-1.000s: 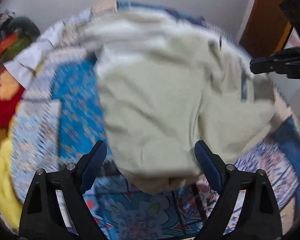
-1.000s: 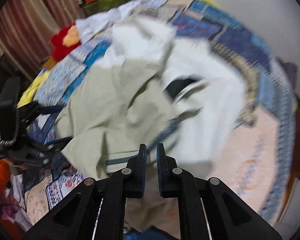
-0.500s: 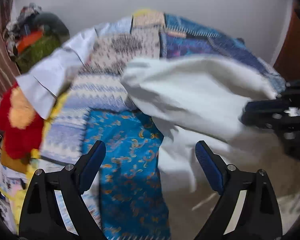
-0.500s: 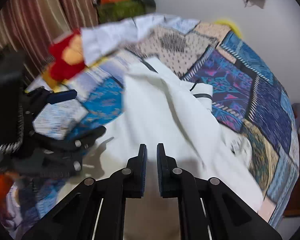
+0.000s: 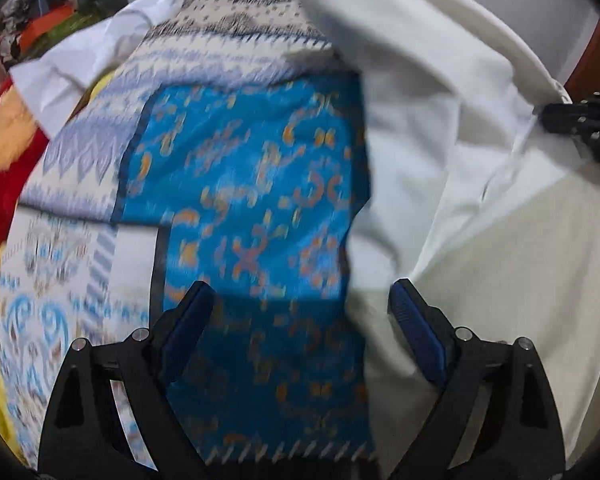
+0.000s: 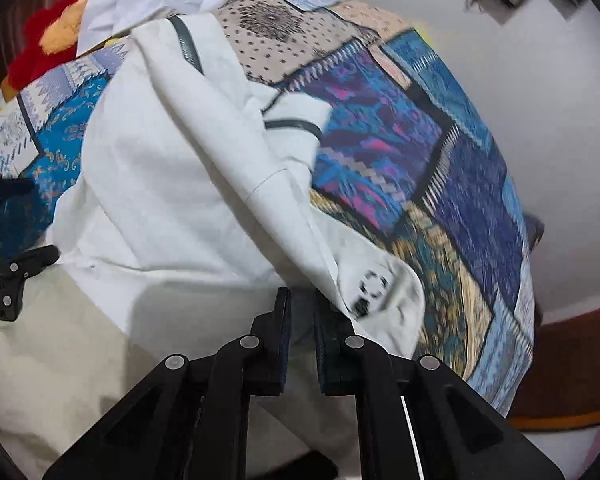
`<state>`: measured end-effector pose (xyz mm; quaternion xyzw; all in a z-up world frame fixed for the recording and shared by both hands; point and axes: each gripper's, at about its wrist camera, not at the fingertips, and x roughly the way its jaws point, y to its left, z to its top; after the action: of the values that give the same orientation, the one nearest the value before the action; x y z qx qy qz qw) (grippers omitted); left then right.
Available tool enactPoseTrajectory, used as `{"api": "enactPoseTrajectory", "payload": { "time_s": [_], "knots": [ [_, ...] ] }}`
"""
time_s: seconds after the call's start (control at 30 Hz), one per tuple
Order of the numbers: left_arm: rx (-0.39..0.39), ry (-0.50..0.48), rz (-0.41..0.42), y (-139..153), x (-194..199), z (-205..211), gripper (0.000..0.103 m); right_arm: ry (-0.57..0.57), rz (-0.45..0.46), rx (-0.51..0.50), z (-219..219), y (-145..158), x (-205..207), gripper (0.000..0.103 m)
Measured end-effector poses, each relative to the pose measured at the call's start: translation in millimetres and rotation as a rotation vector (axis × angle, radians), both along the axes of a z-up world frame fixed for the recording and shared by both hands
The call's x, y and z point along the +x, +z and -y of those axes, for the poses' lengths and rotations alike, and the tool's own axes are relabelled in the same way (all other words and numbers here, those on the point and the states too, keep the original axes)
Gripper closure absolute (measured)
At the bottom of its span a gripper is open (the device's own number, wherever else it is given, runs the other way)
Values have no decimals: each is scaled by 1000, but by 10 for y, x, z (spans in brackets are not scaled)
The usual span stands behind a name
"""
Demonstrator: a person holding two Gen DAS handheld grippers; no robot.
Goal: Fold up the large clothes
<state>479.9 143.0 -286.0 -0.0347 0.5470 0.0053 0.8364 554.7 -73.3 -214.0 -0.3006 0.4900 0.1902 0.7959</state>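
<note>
A large cream-white garment (image 5: 480,184) with dark trim lies spread over the patchwork bedspread (image 5: 244,200). In the right wrist view the garment (image 6: 180,200) fills the left and middle. My right gripper (image 6: 300,312) is shut on an edge of the garment near a printed logo. My left gripper (image 5: 300,308) is open and empty, its blue pads on either side of the garment's left edge, above the blue bedspread patch. The left gripper also shows at the left edge of the right wrist view (image 6: 16,276), and the right one at the right edge of the left wrist view (image 5: 584,128).
A red and orange plush toy (image 5: 0,152) and a white cloth (image 5: 88,60) lie at the bed's far left. A pile of clothes (image 5: 52,12) sits in the back corner. A white wall (image 6: 540,120) stands behind the bed, with brown wood (image 6: 572,364) at the right.
The garment was swung out and has settled flatter on the bed. Both grippers moved lower and closer to the bed. The left stays open, the right stays shut on the cloth.
</note>
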Motion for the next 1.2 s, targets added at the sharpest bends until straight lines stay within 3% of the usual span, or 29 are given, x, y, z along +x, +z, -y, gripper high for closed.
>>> {"api": "enactPoseTrajectory", "payload": {
  "time_s": [0.13,0.33,0.47,0.57,0.67,0.77,0.9,0.97,1.07,1.13,1.2],
  "knots": [
    [36,5,-18,-51,-185,28,11,-46,-26,26,184,41,-42,97],
    [77,35,-21,-96,-314,165,11,-60,7,22,317,53,-224,97],
    [75,4,-12,126,-301,167,23,-81,-62,215,508,388,-328,97],
    [72,-8,82,461,-215,157,23,-74,-70,394,620,764,-418,97],
    [92,-16,144,776,93,202,23,-52,-55,448,555,905,-434,97],
    [76,-5,193,952,544,239,20,-39,-101,454,440,739,-386,97],
    [100,-12,168,919,1161,319,20,-25,-177,326,361,240,-352,97],
    [137,31,140,838,1445,286,19,-10,-188,304,426,63,-374,97],
    [98,139,148,878,1744,122,19,-13,-209,385,599,36,-373,97],
    [110,211,182,998,1754,0,19,-35,-233,426,678,45,-343,97],
    [112,217,202,1141,1667,-72,19,-60,-234,444,749,81,-329,97]
  ]
}}
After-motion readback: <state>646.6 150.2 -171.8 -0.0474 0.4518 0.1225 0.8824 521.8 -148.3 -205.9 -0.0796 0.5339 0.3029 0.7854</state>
